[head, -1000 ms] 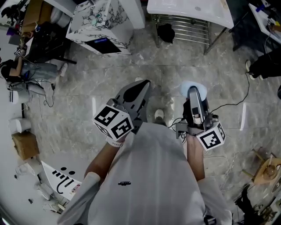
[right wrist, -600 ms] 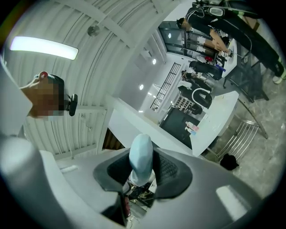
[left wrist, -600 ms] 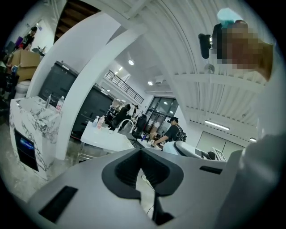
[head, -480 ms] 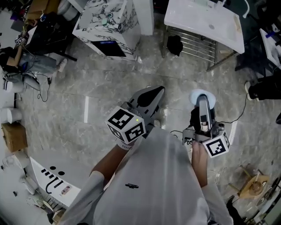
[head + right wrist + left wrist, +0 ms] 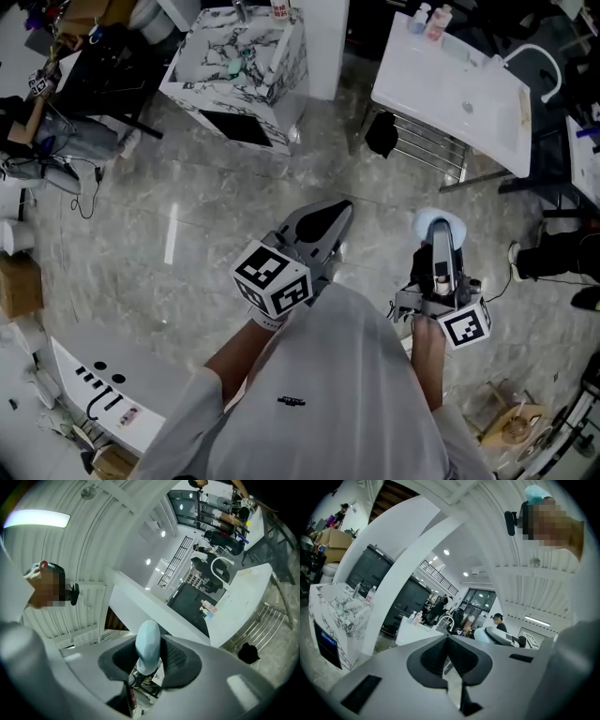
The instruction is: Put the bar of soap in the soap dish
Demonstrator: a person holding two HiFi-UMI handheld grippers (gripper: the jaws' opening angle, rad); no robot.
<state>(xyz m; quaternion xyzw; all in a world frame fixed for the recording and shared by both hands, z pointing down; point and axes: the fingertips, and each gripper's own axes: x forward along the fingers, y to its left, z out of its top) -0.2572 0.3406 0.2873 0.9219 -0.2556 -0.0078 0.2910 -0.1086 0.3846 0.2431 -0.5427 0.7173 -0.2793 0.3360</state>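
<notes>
A pale blue bar of soap sticks out from between the jaws of my right gripper, which is shut on it. In the right gripper view the soap stands on edge between the dark pads. My left gripper is held beside it at the left, its jaws together with nothing between them. Both grippers hang in the air over the grey marble floor, in front of the person's white shirt. I cannot make out a soap dish for certain.
A marble-patterned washstand with small teal items on top stands ahead at the left. A white basin counter on a metal rack, with bottles at its far end, stands ahead at the right. Boxes, cables and clutter line the left edge.
The person has walked forward: the marble washstand and the white counter have slid down the head view, closer. Both grippers travelled along, and the right one still grips the soap.
</notes>
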